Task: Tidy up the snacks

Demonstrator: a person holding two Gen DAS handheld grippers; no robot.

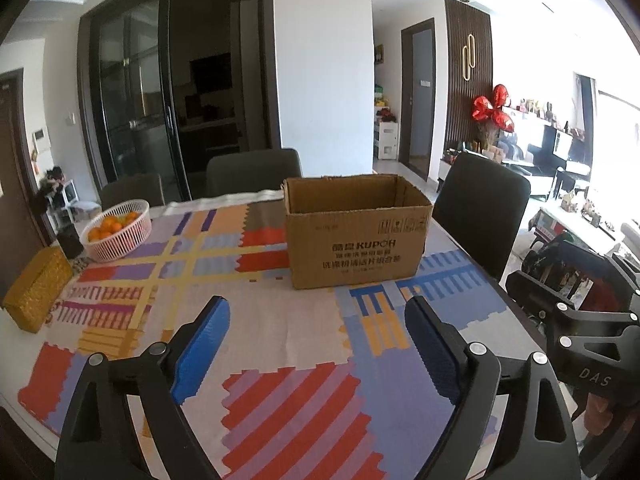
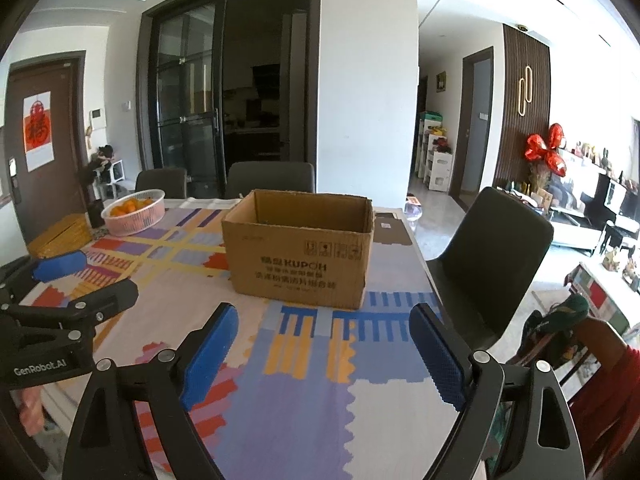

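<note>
An open brown cardboard box [image 1: 354,240] printed KUPOH stands on the patterned tablecloth [image 1: 256,320]; it also shows in the right wrist view [image 2: 300,256]. Its inside is mostly hidden. My left gripper [image 1: 318,320] is open and empty, hovering above the cloth in front of the box. My right gripper [image 2: 324,328] is open and empty, also in front of the box. The right gripper's body shows at the right of the left view [image 1: 576,320]. The left gripper's body shows at the left of the right view [image 2: 64,304]. No snack packets show on the table.
A pink basket of oranges [image 1: 118,230] sits at the far left, also in the right wrist view [image 2: 134,212]. A yellow woven box [image 1: 38,290] lies at the left edge. Dark chairs [image 1: 482,216] stand at the far and right sides.
</note>
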